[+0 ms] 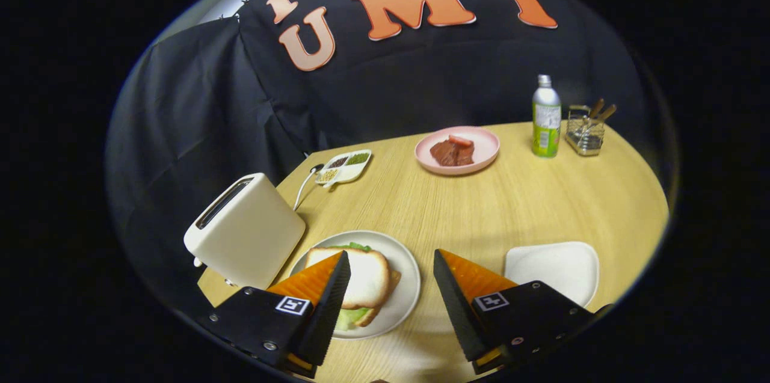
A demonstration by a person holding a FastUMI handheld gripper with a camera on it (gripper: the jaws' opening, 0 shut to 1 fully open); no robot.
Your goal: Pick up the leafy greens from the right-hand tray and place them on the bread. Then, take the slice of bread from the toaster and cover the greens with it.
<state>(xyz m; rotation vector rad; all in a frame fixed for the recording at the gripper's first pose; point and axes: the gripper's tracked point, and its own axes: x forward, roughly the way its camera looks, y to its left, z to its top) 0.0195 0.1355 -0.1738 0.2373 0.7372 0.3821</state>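
Note:
A slice of bread (362, 278) lies on top of leafy greens (351, 315) and a lower slice on a round pale plate (404, 263), just ahead of my left finger. Green leaf edges peek out at the far and near sides of the stack. The cream toaster (243, 229) stands left of the plate, its slot dark and nothing sticking out of it. The white tray (553, 266) on the right, beyond my right finger, holds nothing. My gripper (391, 269) is open above the table, with nothing between its fingers; the left finger overlaps the sandwich's near corner.
A pink plate (481, 157) with red meat pieces sits at the table's far side. A small divided dish (344, 166) of seasonings lies behind the toaster, by its cord. A green bottle (546, 118) and a wire holder (585, 130) stand far right.

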